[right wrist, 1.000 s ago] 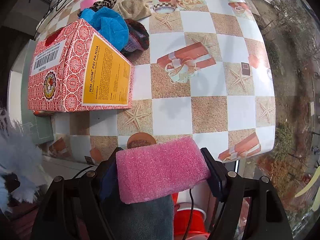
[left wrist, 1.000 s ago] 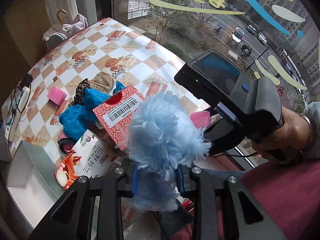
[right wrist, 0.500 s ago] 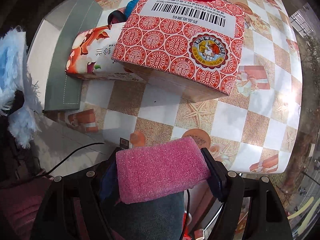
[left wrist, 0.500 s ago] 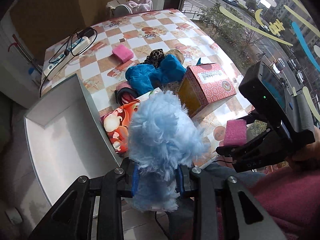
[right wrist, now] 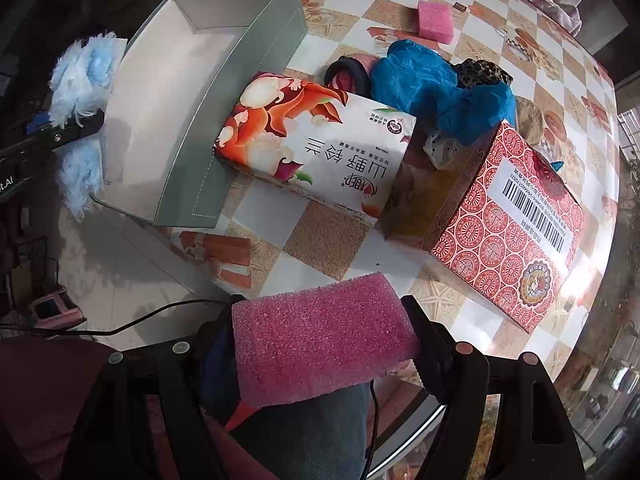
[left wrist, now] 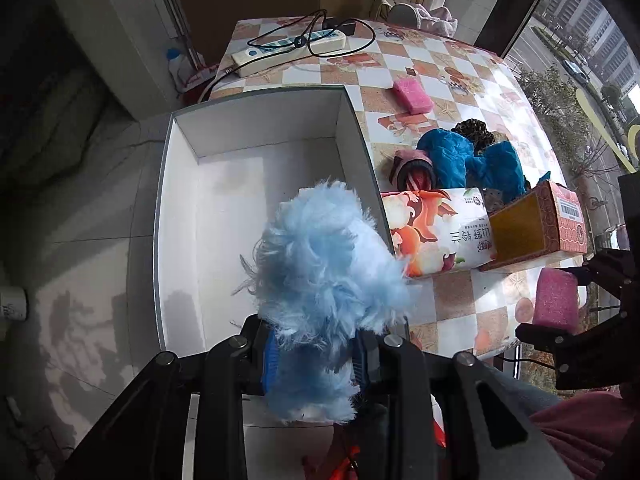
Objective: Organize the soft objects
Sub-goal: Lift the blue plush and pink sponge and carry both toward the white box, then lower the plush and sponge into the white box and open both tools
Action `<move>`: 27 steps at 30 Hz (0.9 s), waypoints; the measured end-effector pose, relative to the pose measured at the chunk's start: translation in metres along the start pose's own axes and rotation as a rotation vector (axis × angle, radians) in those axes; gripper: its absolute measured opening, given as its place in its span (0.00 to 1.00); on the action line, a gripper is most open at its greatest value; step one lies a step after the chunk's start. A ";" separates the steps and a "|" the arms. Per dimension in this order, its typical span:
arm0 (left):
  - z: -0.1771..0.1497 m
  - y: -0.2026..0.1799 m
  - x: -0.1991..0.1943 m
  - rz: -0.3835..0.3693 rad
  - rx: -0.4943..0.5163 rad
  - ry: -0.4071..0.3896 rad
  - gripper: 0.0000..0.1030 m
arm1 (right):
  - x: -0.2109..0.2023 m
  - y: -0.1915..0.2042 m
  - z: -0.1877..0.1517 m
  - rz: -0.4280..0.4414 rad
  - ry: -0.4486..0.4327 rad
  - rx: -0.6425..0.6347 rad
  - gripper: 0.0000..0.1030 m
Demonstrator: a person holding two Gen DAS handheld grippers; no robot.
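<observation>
My left gripper (left wrist: 316, 356) is shut on a fluffy light-blue plush (left wrist: 324, 272) and holds it over the near end of an open grey box (left wrist: 256, 120) with a white inside; the plush also shows in the right wrist view (right wrist: 86, 80). My right gripper (right wrist: 324, 344) is shut on a pink sponge (right wrist: 320, 348) and holds it off the table's near edge; this sponge also shows in the left wrist view (left wrist: 558, 300). A second pink sponge (right wrist: 436, 20) lies on the checkered table (right wrist: 332, 240).
A floral tissue pack (right wrist: 316, 148) leans against the grey box's side. A red patterned carton (right wrist: 516, 224) stands beside it. Blue cloth (right wrist: 436, 80), a pink-and-black roll (right wrist: 350, 74) and leopard fabric (right wrist: 484, 72) lie in a pile behind. A power strip (left wrist: 288, 50) lies at the far end.
Both grippers have swung left. The open grey box now fills the left wrist view under the plush. The right gripper's view has turned toward the box and tissue pack. Both grips are unchanged.
</observation>
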State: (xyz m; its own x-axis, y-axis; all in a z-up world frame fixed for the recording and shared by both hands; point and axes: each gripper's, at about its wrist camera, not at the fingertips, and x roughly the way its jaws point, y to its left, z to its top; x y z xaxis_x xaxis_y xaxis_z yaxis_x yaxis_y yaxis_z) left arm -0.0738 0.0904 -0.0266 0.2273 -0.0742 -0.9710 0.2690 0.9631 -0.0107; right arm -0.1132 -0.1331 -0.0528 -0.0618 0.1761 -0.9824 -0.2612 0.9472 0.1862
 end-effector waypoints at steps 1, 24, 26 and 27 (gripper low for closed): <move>-0.001 0.005 0.001 0.009 -0.017 0.006 0.32 | -0.002 0.004 0.005 0.001 -0.003 -0.012 0.75; -0.014 0.047 0.048 0.039 -0.150 0.095 0.33 | 0.000 0.112 0.082 -0.008 -0.057 -0.300 0.75; -0.016 0.051 0.054 0.040 -0.158 0.105 0.33 | 0.005 0.116 0.084 -0.031 -0.052 -0.326 0.75; -0.017 0.053 0.056 0.041 -0.161 0.112 0.33 | 0.007 0.116 0.085 -0.034 -0.047 -0.334 0.75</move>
State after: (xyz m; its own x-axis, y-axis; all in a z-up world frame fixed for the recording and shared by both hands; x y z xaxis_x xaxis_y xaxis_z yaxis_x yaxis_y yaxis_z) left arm -0.0623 0.1417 -0.0860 0.1270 -0.0135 -0.9918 0.1069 0.9943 0.0001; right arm -0.0626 0.0009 -0.0394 -0.0049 0.1659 -0.9861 -0.5643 0.8136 0.1397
